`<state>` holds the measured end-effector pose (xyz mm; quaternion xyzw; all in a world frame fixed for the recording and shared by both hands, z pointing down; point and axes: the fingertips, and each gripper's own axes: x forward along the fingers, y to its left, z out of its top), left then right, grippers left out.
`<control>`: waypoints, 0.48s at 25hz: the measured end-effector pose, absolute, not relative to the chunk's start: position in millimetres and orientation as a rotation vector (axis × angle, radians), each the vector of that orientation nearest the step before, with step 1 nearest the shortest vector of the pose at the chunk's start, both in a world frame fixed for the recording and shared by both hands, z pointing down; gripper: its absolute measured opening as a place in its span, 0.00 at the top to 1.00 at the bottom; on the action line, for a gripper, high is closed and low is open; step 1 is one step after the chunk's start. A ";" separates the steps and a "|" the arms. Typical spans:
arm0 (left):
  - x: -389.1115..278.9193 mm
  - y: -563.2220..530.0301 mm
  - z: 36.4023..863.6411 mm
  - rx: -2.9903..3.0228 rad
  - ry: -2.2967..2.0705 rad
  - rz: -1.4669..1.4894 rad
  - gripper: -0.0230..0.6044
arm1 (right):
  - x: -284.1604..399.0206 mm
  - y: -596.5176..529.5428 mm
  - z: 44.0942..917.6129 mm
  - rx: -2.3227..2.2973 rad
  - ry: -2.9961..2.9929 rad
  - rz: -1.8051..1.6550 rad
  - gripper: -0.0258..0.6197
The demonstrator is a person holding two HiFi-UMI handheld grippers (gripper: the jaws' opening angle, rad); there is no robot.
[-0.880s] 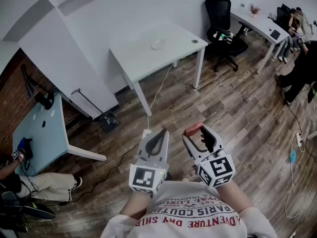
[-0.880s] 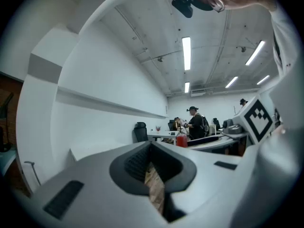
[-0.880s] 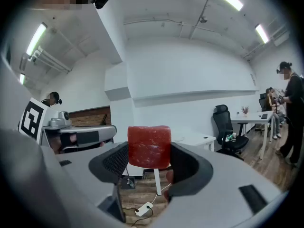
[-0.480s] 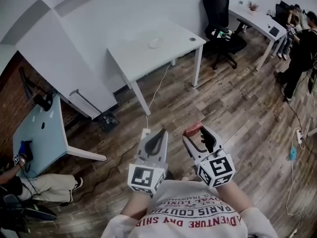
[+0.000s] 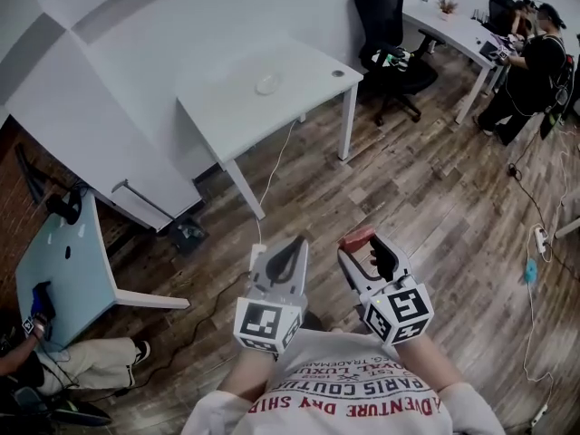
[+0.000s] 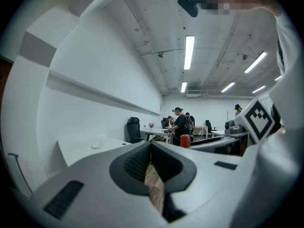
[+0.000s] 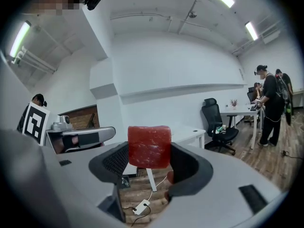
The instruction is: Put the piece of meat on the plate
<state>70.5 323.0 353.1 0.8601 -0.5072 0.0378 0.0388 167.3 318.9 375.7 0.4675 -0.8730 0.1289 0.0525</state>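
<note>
In the head view my right gripper (image 5: pixel 362 247) is shut on a red block of meat (image 5: pixel 355 238), held in the air over the wooden floor in front of the person's chest. The right gripper view shows the meat (image 7: pixel 149 146) pinched between the dark pads (image 7: pixel 186 167) near the tips. Beside it, my left gripper (image 5: pixel 290 247) is shut with nothing in it; its jaws meet at the tips (image 6: pixel 152 148). A small white plate (image 5: pixel 267 84) lies on the white table (image 5: pixel 299 107) some way ahead, and the left gripper view catches the plate (image 6: pixel 97 145) at the left.
A black office chair (image 5: pixel 385 25) stands right of the table, with a second white desk (image 5: pixel 453 30) and standing people (image 5: pixel 530 71) beyond. At the left are a light blue table (image 5: pixel 63 261) and a seated person (image 5: pixel 54 361). A cable runs from the white table down across the floor (image 5: pixel 272 175).
The view has swung, so the table and chair sit further left in the picture. A person in black at the right has walked toward the far desk. Both grippers keep their places and grips.
</note>
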 end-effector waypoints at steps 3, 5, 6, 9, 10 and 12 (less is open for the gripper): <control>72.1 301.3 354.4 2.663 -1.513 0.122 0.95 | 169.5 300.4 379.3 1.454 -2.616 0.395 0.53; 71.7 285.2 355.4 2.692 -1.489 0.143 0.95 | 171.4 284.6 384.6 1.487 -2.563 0.391 0.53; 70.0 277.2 356.2 2.706 -1.479 0.152 0.95 | 171.5 276.6 387.3 1.504 -2.542 0.394 0.53; 58.0 252.1 357.2 2.718 -1.461 0.137 0.95 | 165.7 254.4 392.1 1.544 -2.520 0.426 0.53; 53.2 243.2 357.7 2.716 -1.457 0.128 0.95 | 162.9 247.5 393.3 1.557 -2.513 0.432 0.53; 45.3 225.8 362.8 2.711 -1.436 0.122 0.95 | 158.7 233.4 395.7 1.589 -2.489 0.441 0.53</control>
